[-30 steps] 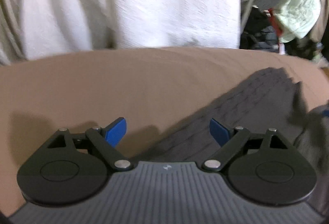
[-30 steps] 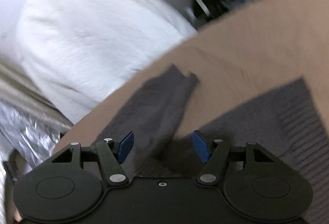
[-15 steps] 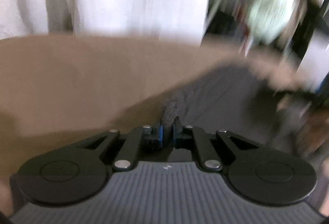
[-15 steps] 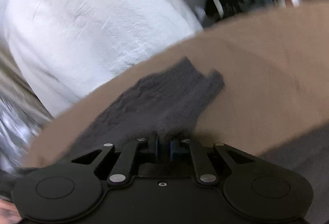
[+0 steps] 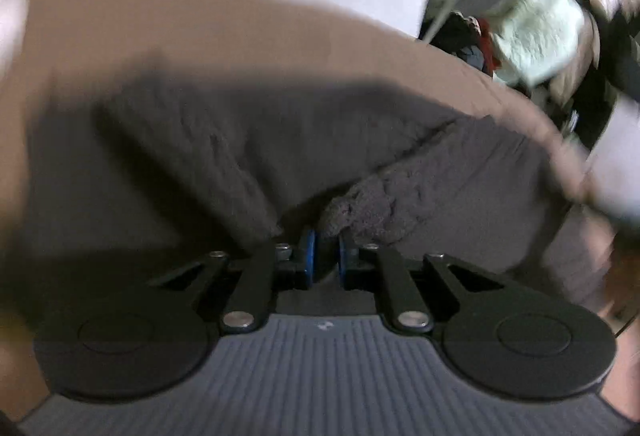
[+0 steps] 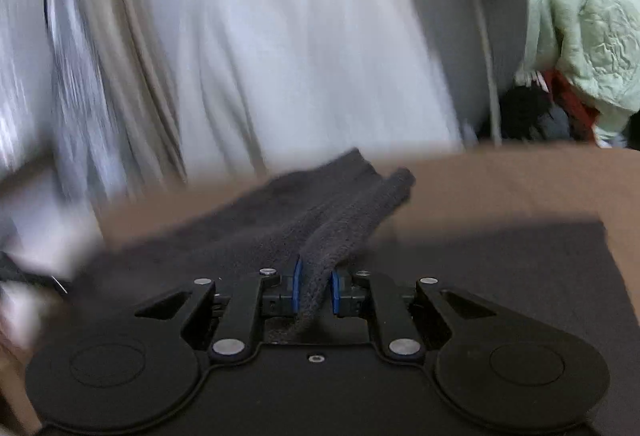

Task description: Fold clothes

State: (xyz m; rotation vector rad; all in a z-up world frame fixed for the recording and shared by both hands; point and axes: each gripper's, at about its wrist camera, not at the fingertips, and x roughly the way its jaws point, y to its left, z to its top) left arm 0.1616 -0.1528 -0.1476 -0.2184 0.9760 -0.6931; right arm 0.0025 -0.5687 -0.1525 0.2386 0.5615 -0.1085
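Left tool (image 5: 324, 250): clamped on a bunched edge of the dark knit garment (image 5: 240, 140).
Right tool (image 6: 314, 290): clamped on its sleeve (image 6: 340, 212).
Risk: thick knit may slip free if tugged across the table (image 5: 240, 28).

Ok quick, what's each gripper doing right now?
Left gripper: shut on the dark grey knit garment.
Right gripper: shut on a fold of the same garment.

Two grippers, left gripper (image 5: 325, 256) and right gripper (image 6: 314, 290), one dark grey knitted garment (image 5: 248, 148), one brown table (image 5: 240, 24)
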